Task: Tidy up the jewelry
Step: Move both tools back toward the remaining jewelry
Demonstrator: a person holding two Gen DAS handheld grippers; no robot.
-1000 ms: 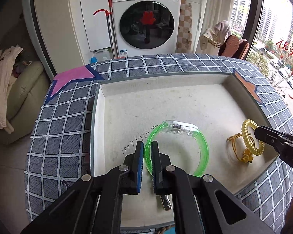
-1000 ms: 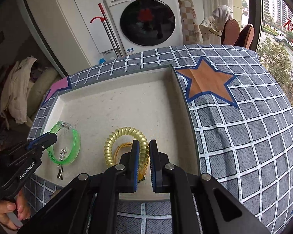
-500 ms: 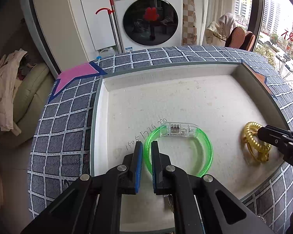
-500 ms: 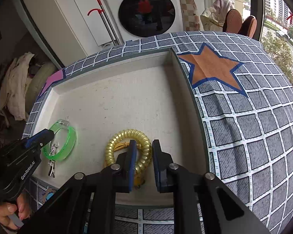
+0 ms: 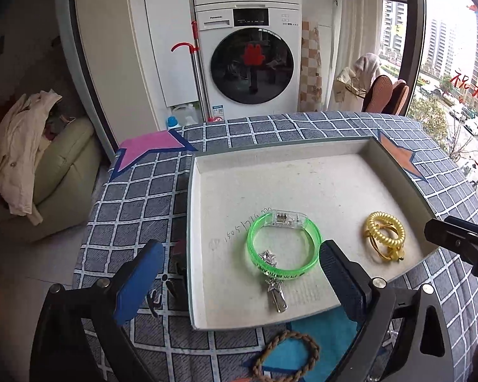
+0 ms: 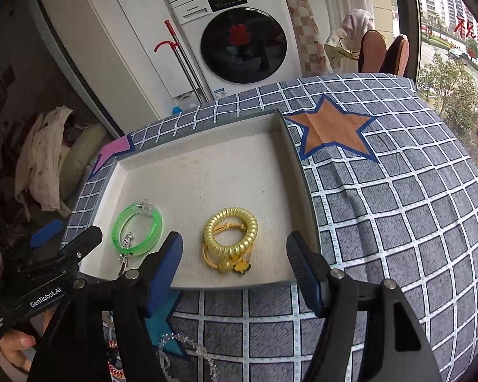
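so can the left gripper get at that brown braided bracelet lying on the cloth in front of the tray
Probably yes. The brown braided bracelet lies uncovered on the checked cloth, outside the grey tray, just below the open left gripper, which holds nothing. Nothing lies across it.

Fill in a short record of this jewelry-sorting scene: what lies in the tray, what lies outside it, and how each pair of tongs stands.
tray: shallow grey tray on a checked cloth
in tray, left side: green bangle with a silver hair clip lying across its near edge
in tray, right side: gold coil hair tie with yellow charm bands
outside tray: braided brown bracelet, near edge of the cloth
left tongs: open, just been opening, holding nothing
right tongs: open, just been opening, holding nothing
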